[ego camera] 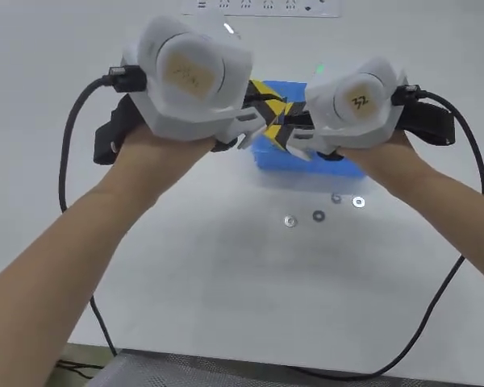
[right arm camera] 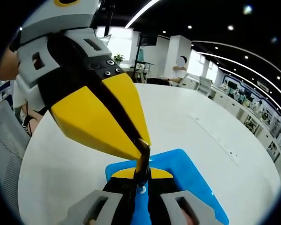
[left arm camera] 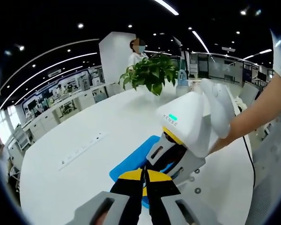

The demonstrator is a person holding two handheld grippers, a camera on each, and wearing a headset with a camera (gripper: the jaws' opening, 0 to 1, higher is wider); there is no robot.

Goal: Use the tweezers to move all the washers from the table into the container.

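Both grippers meet over the blue container (ego camera: 308,161) at the middle back of the white table. My left gripper (ego camera: 260,113) is shut on the thin dark tweezers (right arm camera: 141,157), which stick out from between its yellow jaws. The tweezers' tip runs down between the yellow jaws of my right gripper (right arm camera: 140,176), which close around it. A small pale ring (right arm camera: 143,189) shows at that tip, above the container (right arm camera: 187,178). Several washers (ego camera: 319,215) lie on the table just in front of the container. In the left gripper view, the right gripper (left arm camera: 187,126) sits directly ahead of the left gripper (left arm camera: 145,177).
A white power strip (ego camera: 262,6) lies at the table's back edge. Black cables (ego camera: 73,137) trail from both grippers toward the near edge. A potted plant (left arm camera: 152,75) stands farther along the table, and a person stands behind it.
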